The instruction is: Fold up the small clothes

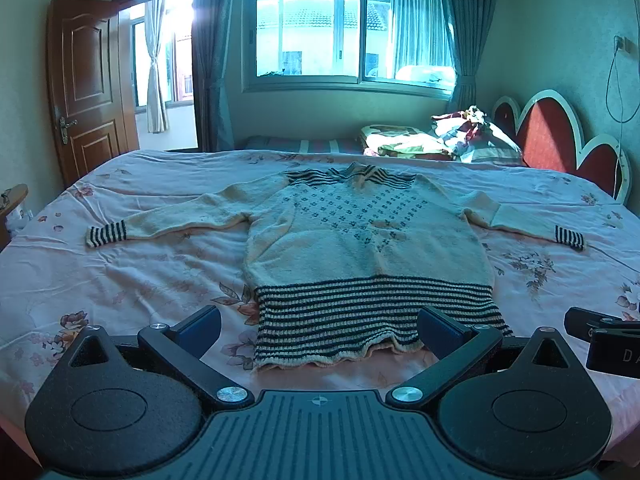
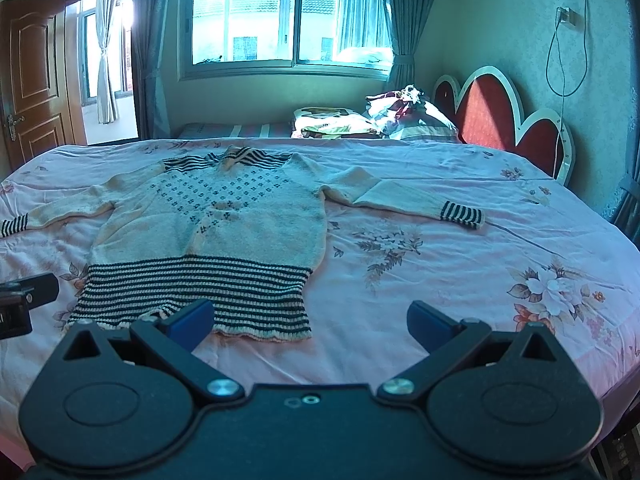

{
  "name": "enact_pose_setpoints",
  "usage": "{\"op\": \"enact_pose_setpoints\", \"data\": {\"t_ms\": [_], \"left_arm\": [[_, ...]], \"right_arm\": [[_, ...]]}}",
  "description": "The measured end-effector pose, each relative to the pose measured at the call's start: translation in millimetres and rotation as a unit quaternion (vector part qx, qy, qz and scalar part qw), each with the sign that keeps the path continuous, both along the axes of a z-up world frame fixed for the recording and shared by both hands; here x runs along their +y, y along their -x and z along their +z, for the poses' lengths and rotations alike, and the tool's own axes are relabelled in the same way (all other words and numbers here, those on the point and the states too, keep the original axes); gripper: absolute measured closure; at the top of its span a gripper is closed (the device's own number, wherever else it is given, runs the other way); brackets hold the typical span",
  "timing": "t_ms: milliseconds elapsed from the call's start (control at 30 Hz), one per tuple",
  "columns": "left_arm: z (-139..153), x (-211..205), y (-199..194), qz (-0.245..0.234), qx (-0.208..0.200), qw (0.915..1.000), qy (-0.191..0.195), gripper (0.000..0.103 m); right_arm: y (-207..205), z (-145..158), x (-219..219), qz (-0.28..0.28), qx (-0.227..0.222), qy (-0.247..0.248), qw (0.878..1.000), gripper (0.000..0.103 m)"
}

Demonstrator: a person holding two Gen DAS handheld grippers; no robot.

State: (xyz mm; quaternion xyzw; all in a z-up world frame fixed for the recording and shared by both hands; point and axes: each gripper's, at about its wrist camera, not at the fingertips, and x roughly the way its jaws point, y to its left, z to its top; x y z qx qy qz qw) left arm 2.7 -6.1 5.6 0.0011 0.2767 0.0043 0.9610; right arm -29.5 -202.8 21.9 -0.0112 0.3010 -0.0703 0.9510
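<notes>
A small cream knitted sweater (image 1: pixel 360 240) with dark striped hem, cuffs and collar lies flat and face up on the pink floral bedsheet (image 1: pixel 140 280), both sleeves spread out. It also shows in the right wrist view (image 2: pixel 224 216). My left gripper (image 1: pixel 320 330) is open and empty, just above the striped hem at the near edge. My right gripper (image 2: pixel 310 322) is open and empty, near the hem's right corner, mostly over bare sheet. The right gripper shows at the right edge of the left wrist view (image 1: pixel 604 340).
A pile of bedding and pillows (image 1: pixel 440 136) lies at the far right by the red headboard (image 1: pixel 560 140). A window (image 1: pixel 340 28) and an open wooden door (image 1: pixel 84 84) are behind the bed. A cable (image 2: pixel 564 40) hangs on the right wall.
</notes>
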Motion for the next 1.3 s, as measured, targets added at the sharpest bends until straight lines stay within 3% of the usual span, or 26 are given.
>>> {"op": "enact_pose_setpoints", "data": {"t_ms": [1300], "left_arm": [[0.9,-4.4,1.1,0.000,0.001,1.0000,0.000,0.000]], "right_arm": [[-1.2,1.4,-6.5,-0.003,-0.002,-0.002,1.000,0.001]]}}
